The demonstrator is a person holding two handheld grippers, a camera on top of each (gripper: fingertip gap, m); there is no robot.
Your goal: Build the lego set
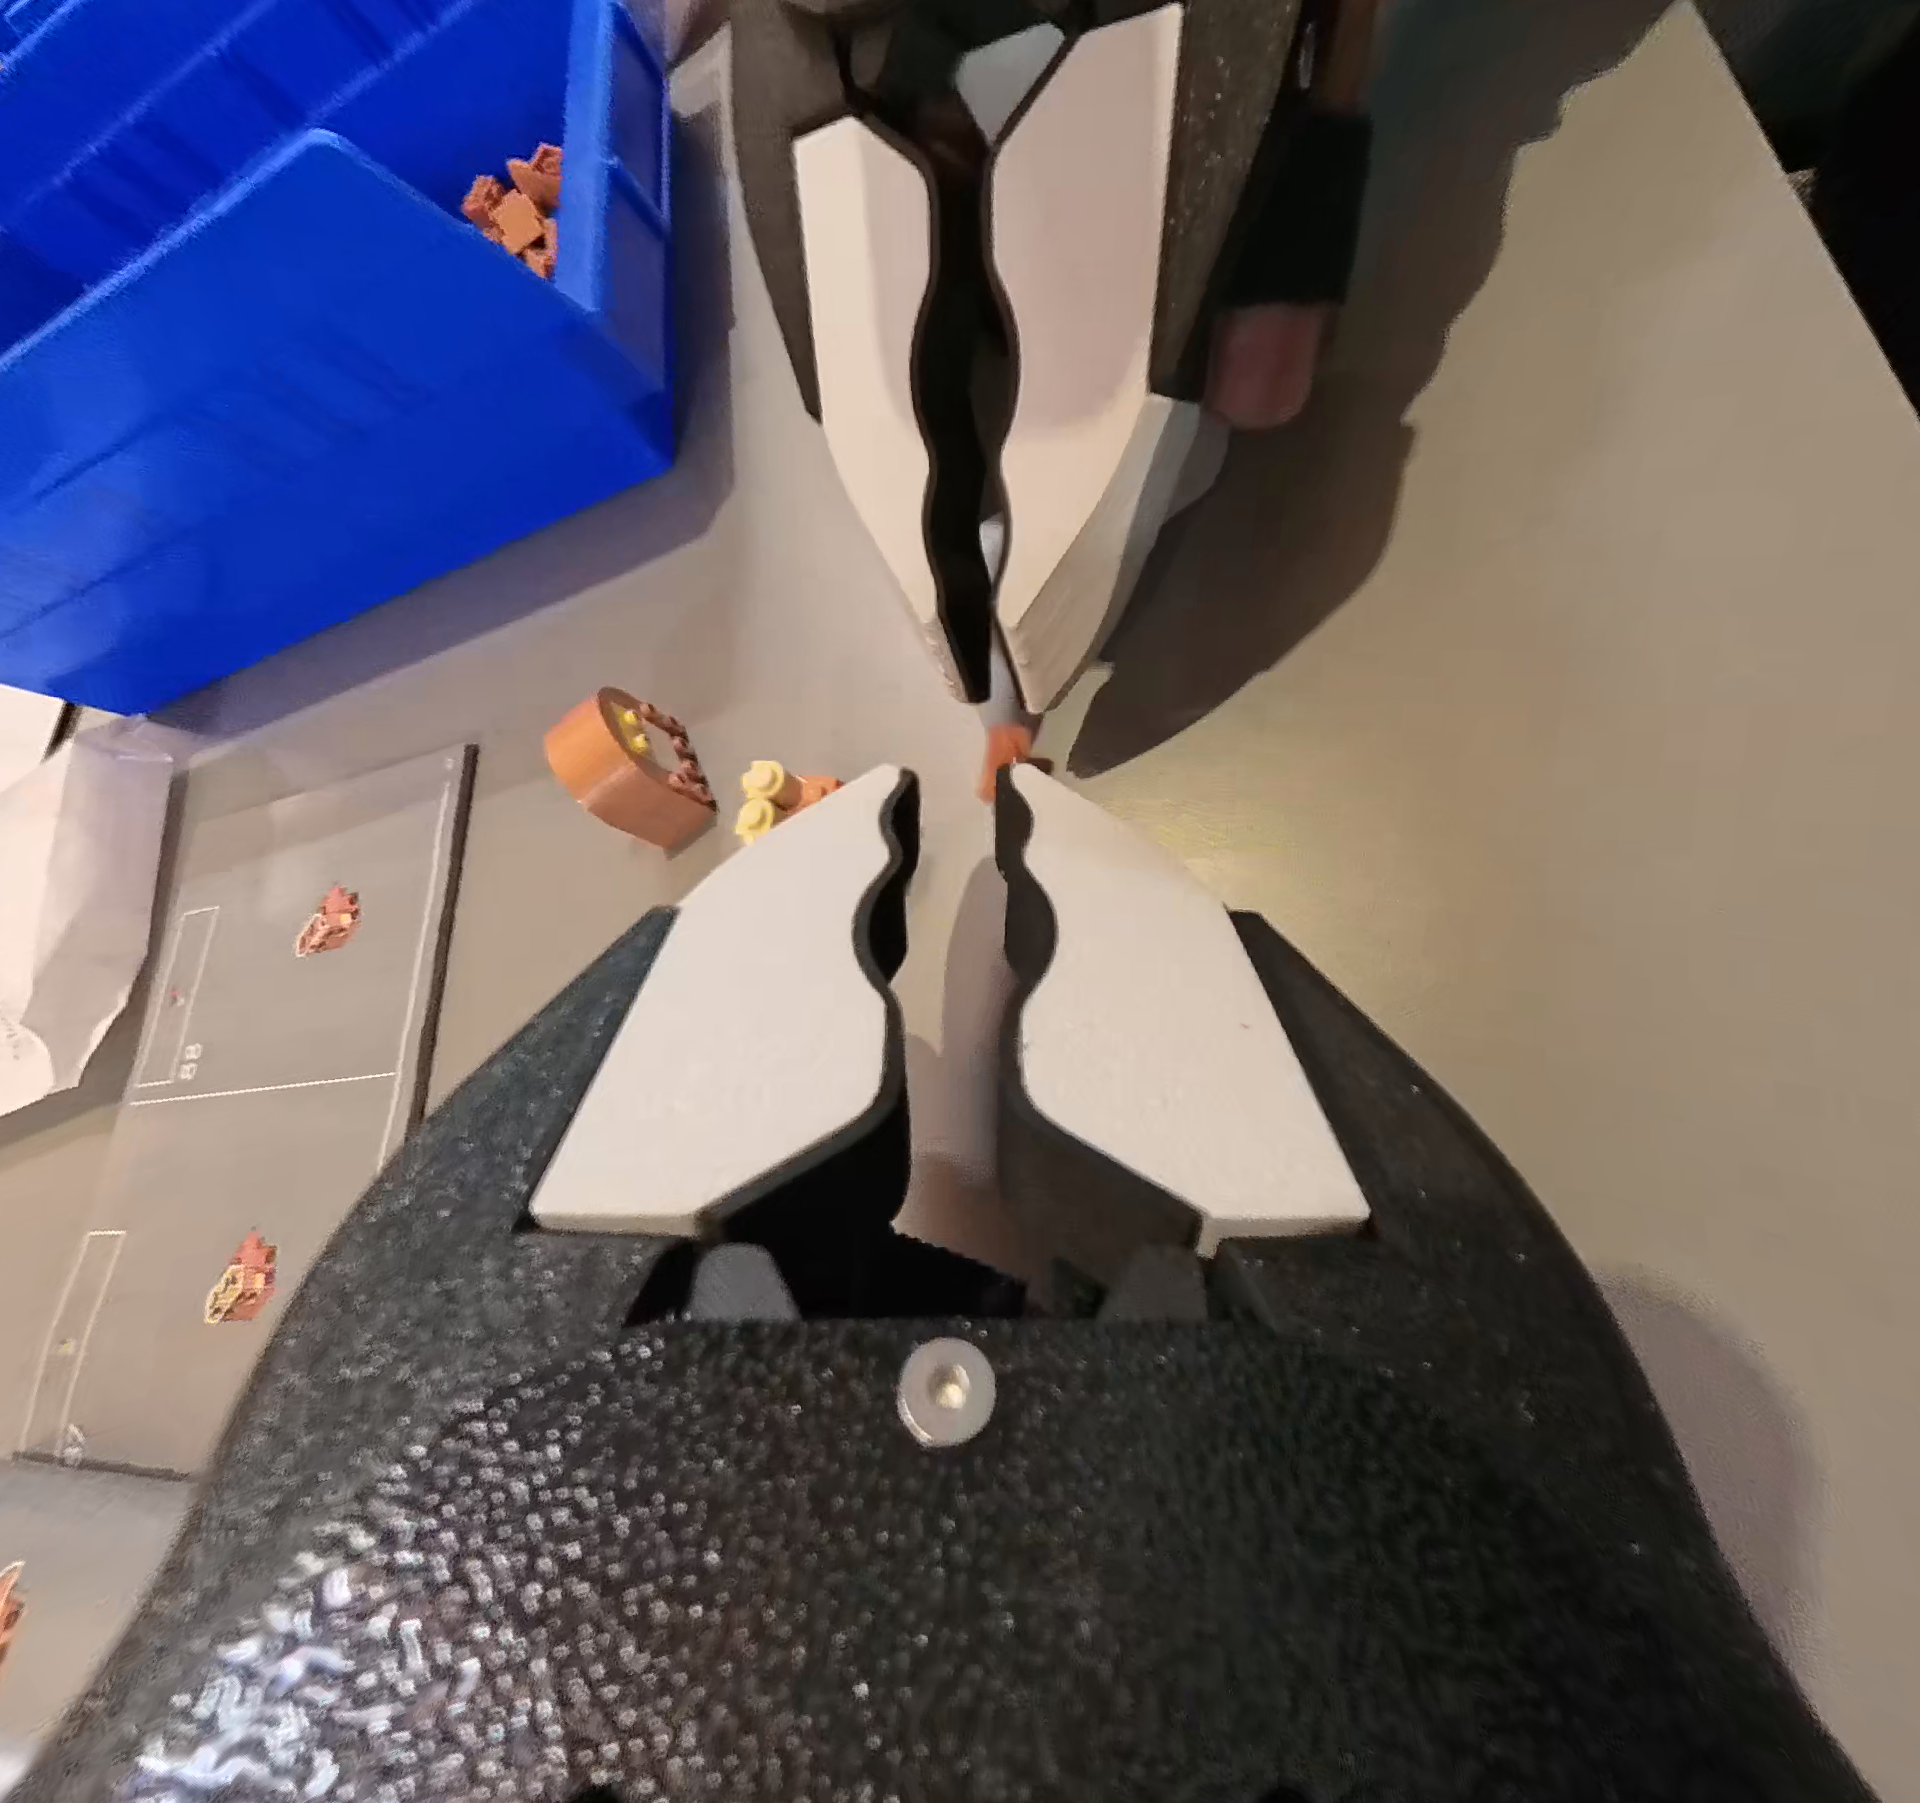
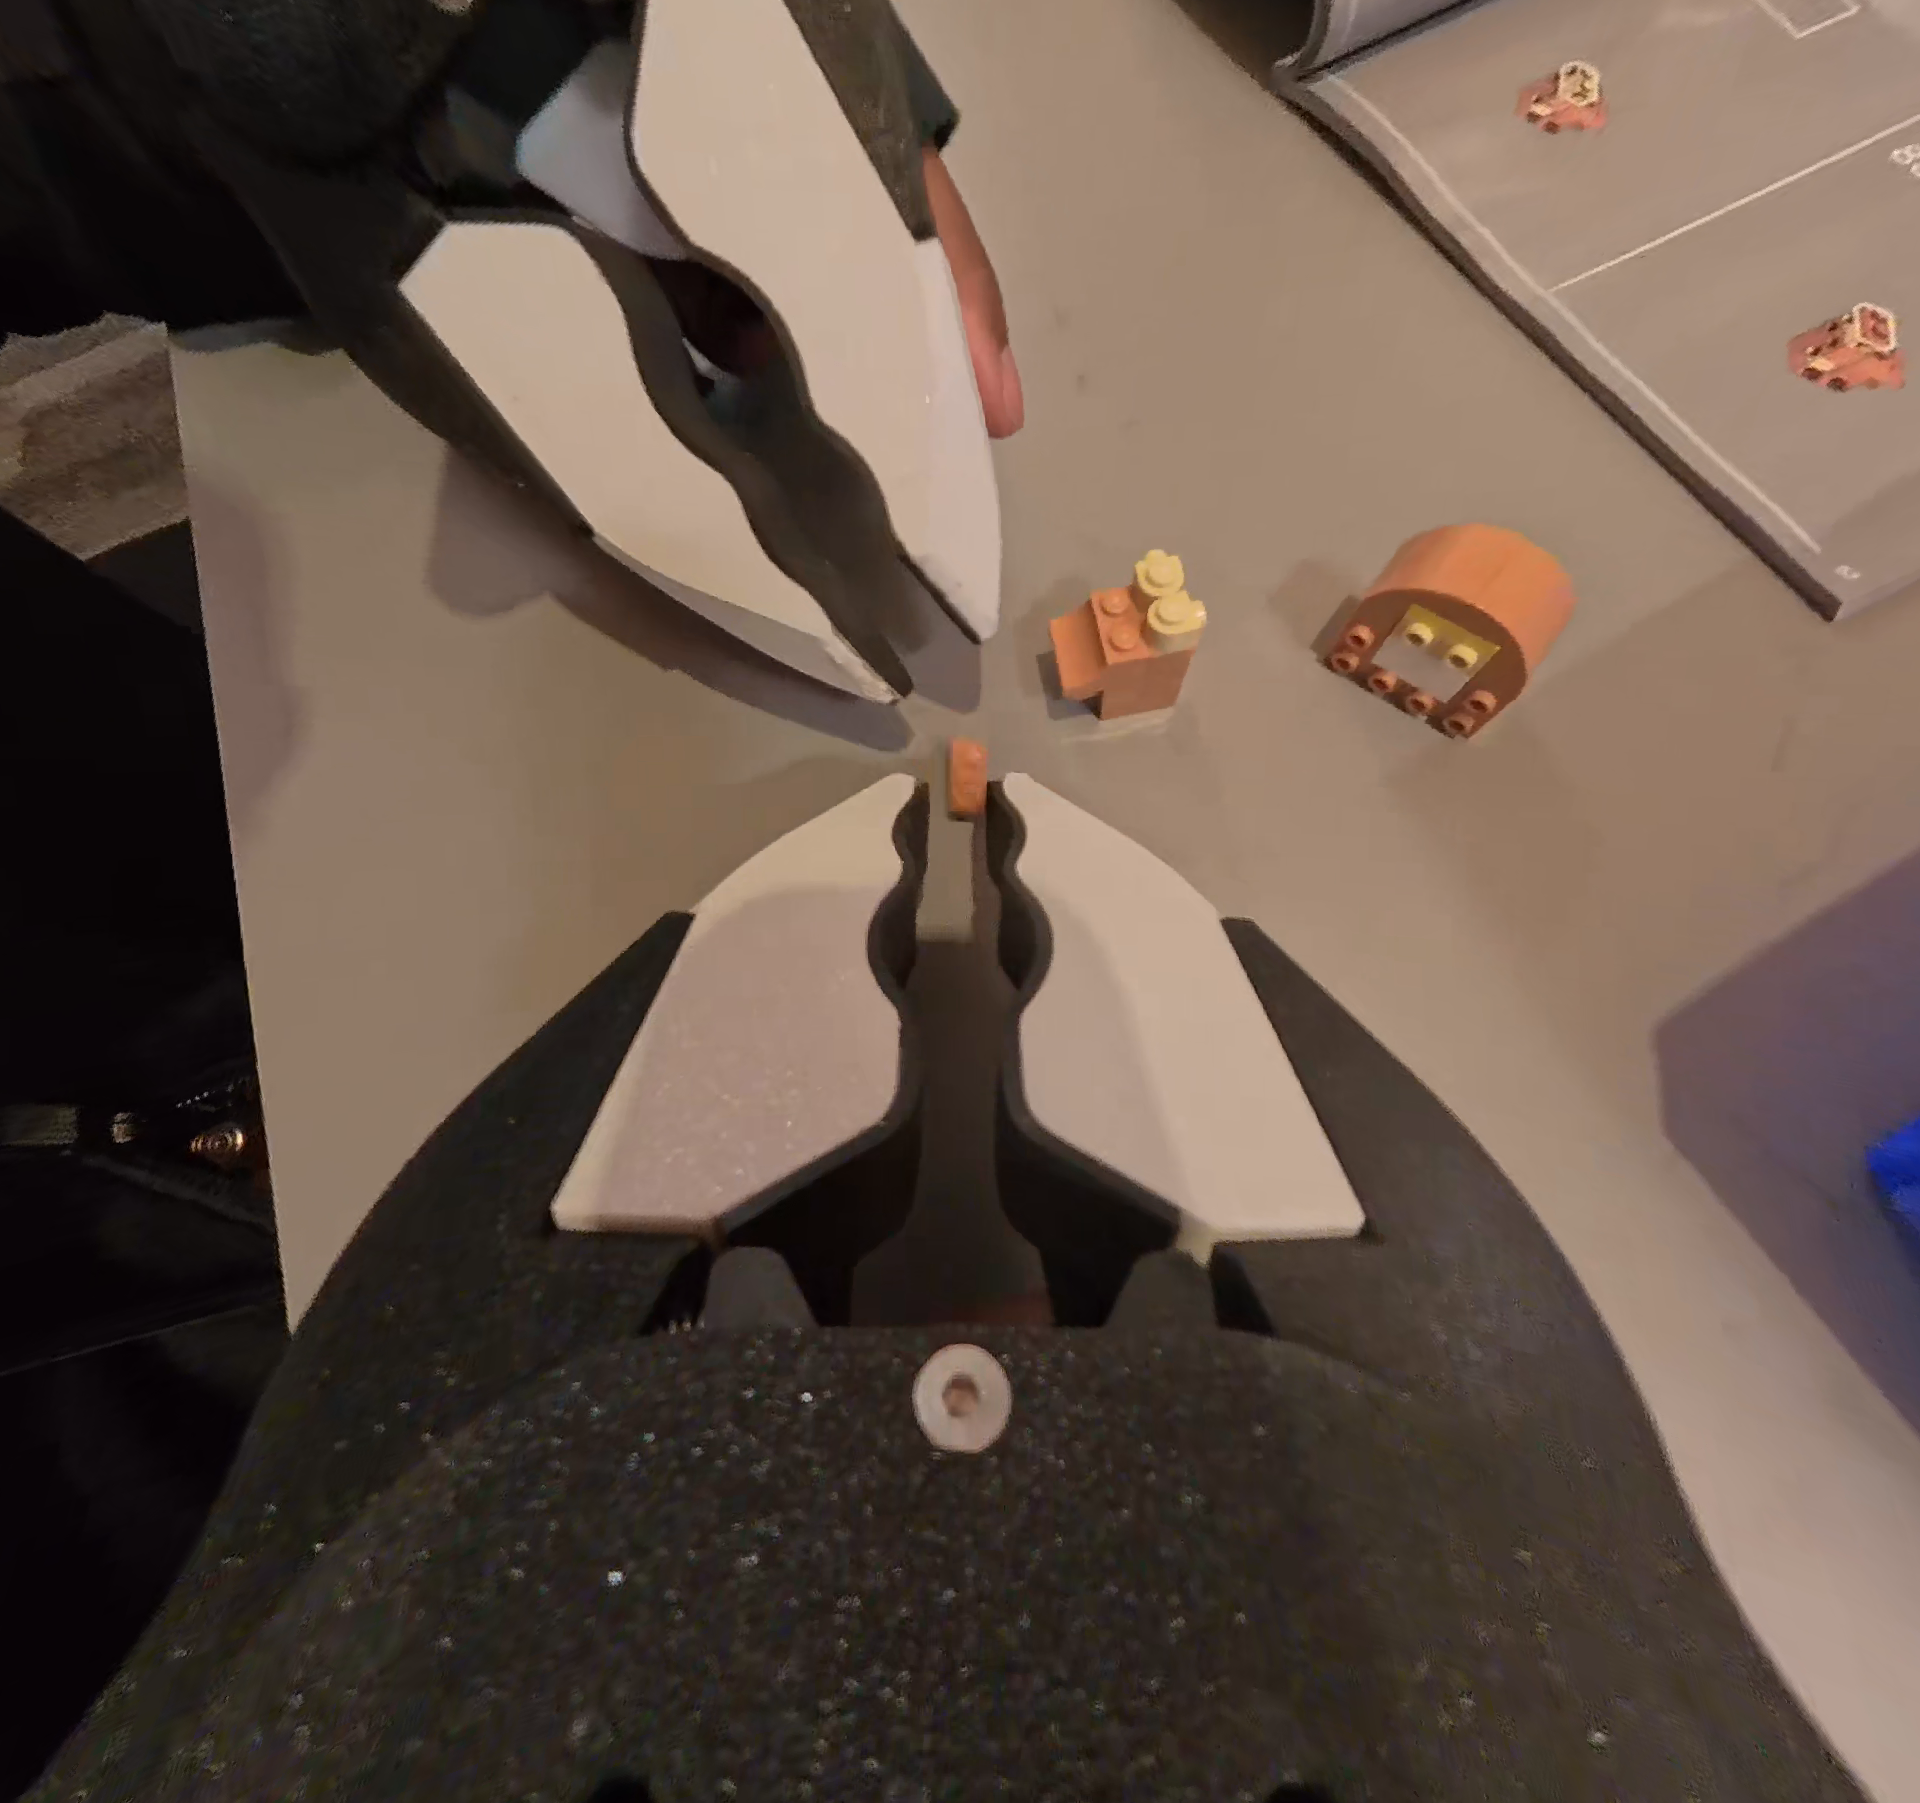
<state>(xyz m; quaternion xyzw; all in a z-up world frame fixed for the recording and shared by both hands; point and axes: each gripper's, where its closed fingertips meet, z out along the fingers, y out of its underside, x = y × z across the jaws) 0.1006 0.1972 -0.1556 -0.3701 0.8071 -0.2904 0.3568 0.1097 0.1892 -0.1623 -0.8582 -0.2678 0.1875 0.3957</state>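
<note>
A small orange plate (image 2: 966, 777) lies between the fingertips of my right gripper (image 2: 958, 789). It rests against the right pad, and a strip of grey table shows between it and the left pad, so the jaws do not press on it. My left gripper (image 1: 956, 782) is open and empty, and its right fingertip (image 1: 1023, 792) is right beside the plate (image 1: 1008, 747). The two grippers point at each other tip to tip: the right gripper (image 1: 992, 699) comes in from the top of the left wrist view, and the left gripper (image 2: 935, 667) from the upper left of the right wrist view.
A small orange and tan brick build (image 2: 1127, 652) and a rounded brown arch build (image 2: 1455, 631) stand on the grey table just right of the plate. An open instruction booklet (image 2: 1662, 247) lies beyond them. A blue bin (image 1: 312, 403) holds several brown bricks. The table edge (image 2: 208, 610) runs down the left. Both grippers' tips are close together, under 4 cm apart.
</note>
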